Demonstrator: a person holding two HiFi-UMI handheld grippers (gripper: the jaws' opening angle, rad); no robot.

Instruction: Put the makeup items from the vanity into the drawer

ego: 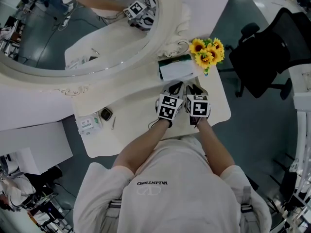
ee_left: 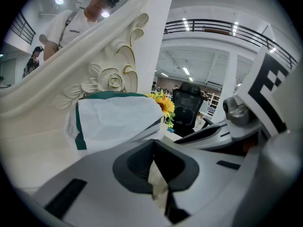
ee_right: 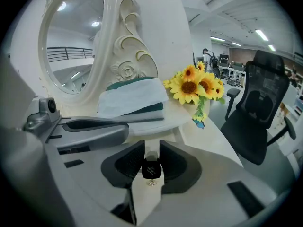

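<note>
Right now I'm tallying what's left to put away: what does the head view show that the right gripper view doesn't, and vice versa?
Only the head view: a dark square case, a white packet and a thin stick at the vanity's left end. Only the right gripper view: a small black item pinched in the right hand-held gripper. Both: the sunflowers, the white-and-green pack, the mirror and the black chair.
</note>
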